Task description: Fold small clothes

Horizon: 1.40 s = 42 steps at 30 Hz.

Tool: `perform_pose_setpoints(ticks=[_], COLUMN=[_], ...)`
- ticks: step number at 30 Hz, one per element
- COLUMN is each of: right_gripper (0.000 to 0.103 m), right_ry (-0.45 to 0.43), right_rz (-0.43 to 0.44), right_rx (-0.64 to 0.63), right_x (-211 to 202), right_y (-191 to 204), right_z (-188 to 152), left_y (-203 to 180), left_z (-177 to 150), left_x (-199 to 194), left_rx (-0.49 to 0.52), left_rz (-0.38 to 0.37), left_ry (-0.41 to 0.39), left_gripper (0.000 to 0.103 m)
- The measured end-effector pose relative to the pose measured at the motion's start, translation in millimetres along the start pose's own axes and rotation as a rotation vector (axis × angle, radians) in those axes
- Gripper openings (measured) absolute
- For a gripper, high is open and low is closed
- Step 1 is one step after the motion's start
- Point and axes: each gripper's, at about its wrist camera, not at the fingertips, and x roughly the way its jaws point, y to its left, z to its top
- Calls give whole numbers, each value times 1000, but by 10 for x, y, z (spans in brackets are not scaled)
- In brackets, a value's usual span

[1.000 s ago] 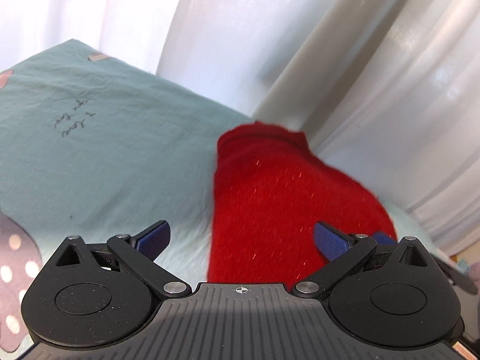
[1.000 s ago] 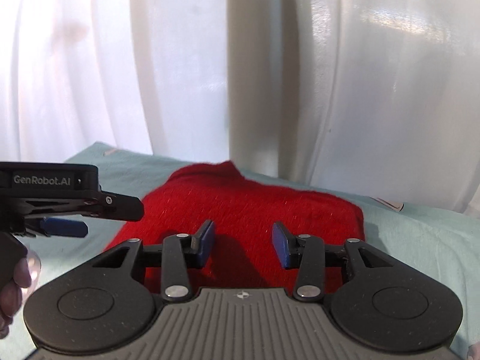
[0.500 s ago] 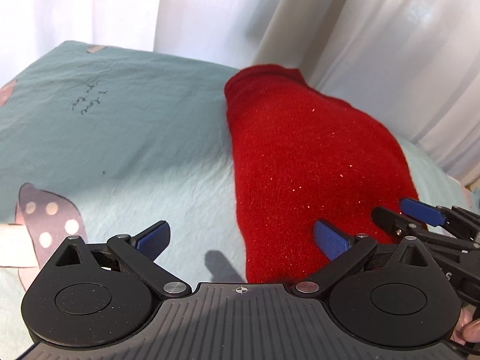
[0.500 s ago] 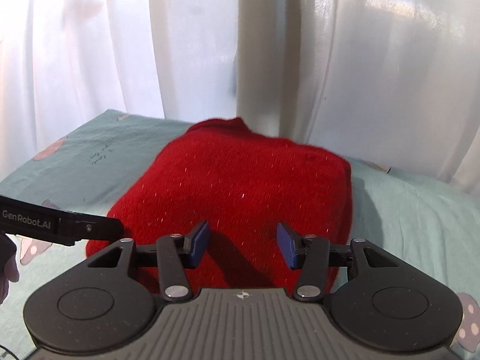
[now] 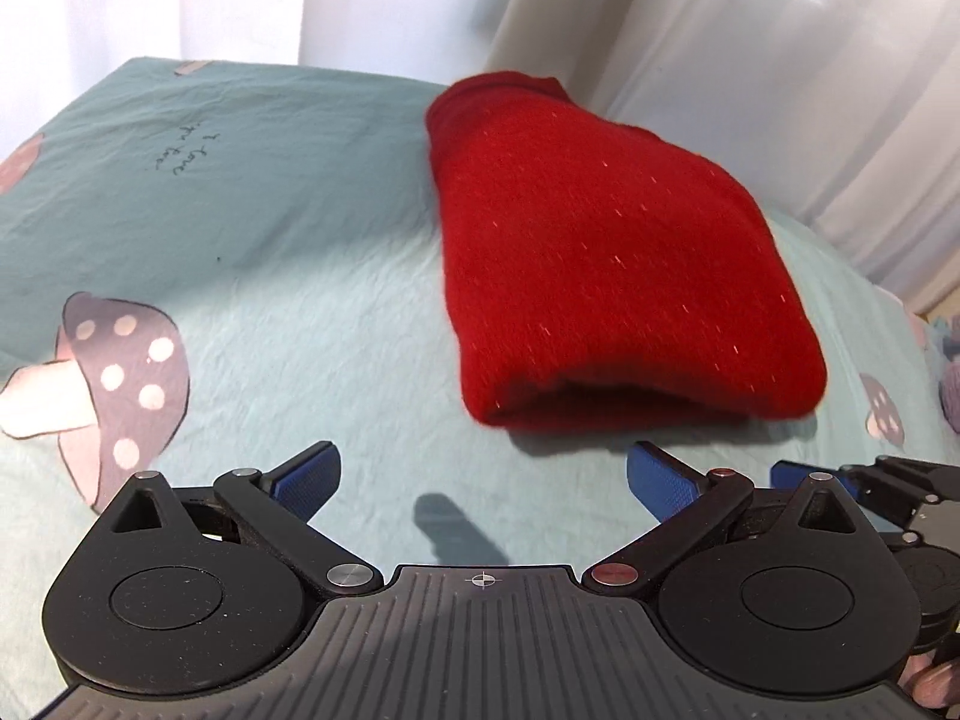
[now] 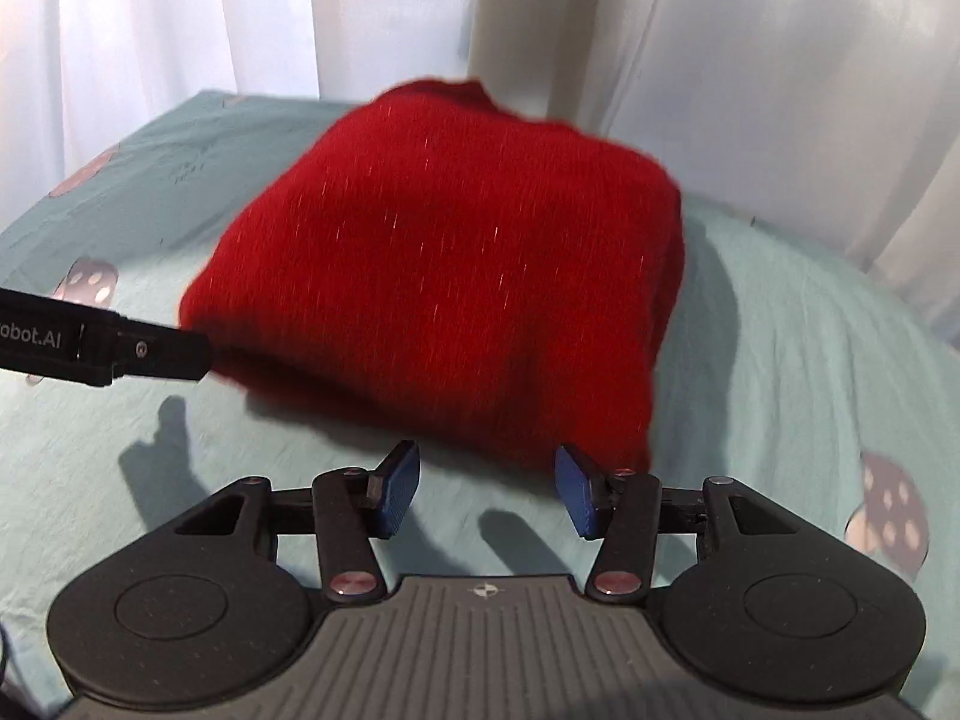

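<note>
**Colours and patterns on the bed**

A deep red is shown by the folded knit garment [image 5: 606, 264], flecked with fine pale glints. A pale teal is worn by the bedsheet [image 5: 288, 276], printed with grey-capped, white-spotted mushrooms [image 5: 114, 384] at 9 o'clock and dark handwriting at 10 o'clock. White is seen in the curtains [image 6: 780, 90]. Blue pads [image 6: 396, 489] are carried on black gripper bodies.

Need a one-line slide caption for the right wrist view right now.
Folded red knit garment lies on the teal mushroom-print sheet; open, empty right gripper sits at its near edge.
</note>
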Motion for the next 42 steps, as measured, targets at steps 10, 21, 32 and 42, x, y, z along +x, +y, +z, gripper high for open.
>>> perform_pose_setpoints(ticks=[10,21,32,42], right_gripper=[99,99,99,99], right_ry=[111,225,173,174], right_rz=[45,-24,-101,-135], right_rx=[9,111,142,155], right_x=[-384,-580,-646,-609], right_y=[101,-35,-10,20], right_z=[-403,-51,195,201], left_y=[-315,-343,-408,-395], left_z=[-212,81,198,148], left_x=[-160,-294,-299,-238], left_rx=[79,93,139,149], left_rz=[128,124,230,211], left_ry=[64,108,50,83], left_gripper=[103,103,103,103])
